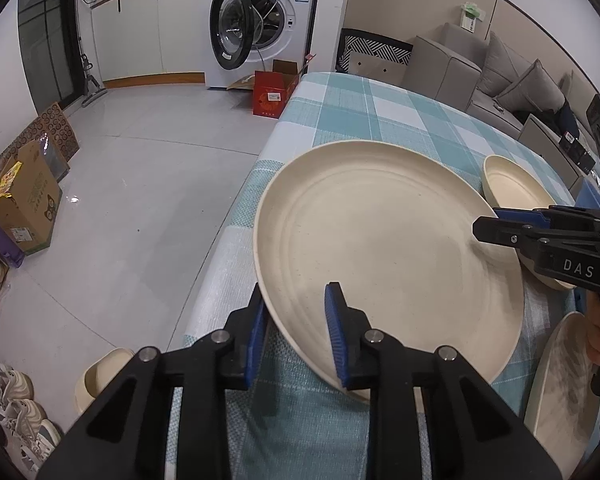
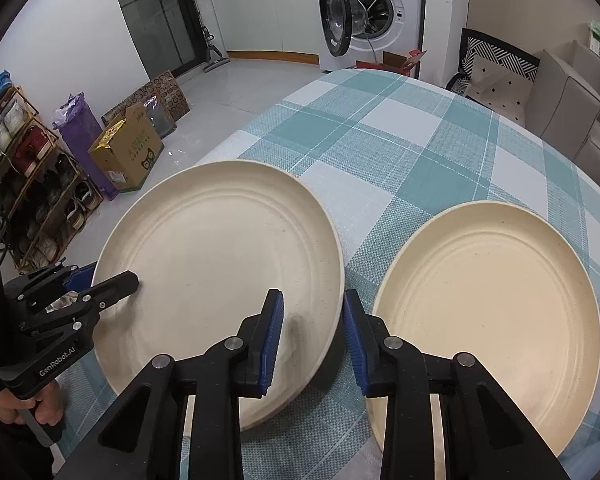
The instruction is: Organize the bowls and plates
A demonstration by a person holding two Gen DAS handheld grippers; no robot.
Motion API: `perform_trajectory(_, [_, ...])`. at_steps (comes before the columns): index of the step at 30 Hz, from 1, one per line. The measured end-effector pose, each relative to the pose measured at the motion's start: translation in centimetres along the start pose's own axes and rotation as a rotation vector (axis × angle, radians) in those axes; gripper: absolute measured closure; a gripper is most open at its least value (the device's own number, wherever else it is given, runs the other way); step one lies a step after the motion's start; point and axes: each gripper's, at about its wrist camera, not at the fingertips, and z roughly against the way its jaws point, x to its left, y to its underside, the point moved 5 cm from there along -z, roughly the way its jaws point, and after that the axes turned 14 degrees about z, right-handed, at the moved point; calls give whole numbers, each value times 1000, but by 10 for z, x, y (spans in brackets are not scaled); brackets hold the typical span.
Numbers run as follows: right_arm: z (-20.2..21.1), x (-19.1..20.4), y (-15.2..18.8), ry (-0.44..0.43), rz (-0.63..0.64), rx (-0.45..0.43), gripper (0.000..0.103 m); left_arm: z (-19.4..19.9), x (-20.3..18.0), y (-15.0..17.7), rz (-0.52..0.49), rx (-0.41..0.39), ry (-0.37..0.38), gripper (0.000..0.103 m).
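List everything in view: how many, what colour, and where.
tablecloth: one, teal-and-white check, over the table
large plate: one, cream, at the tablecloth's left edge
shallow dish: one, cream, on the tablecloth right of it
another plate: one, cream, by the right hand
small dish: one, cream, low left past the tablecloth; support hidden
washing machine: one, white, far wall, door open
cardboard box: one, brown, floor at left
red box: one, red, beside the washing machine
sofa: one, grey, far right
shoe rack: one, wooden, left wall
left gripper: one, black with blue pads, shut on the large plate's near rim
right gripper: one, same colours, shut on its right rim
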Motion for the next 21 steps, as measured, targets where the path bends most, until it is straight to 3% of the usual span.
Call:
perform_trajectory(11, [16, 6, 5, 5, 6, -23, 78, 15, -5, 1, -11, -33, -12, 77])
perform_trajectory(21, [59, 13, 11, 32, 10, -82, 79, 43, -16, 0, -40, -83, -3, 77])
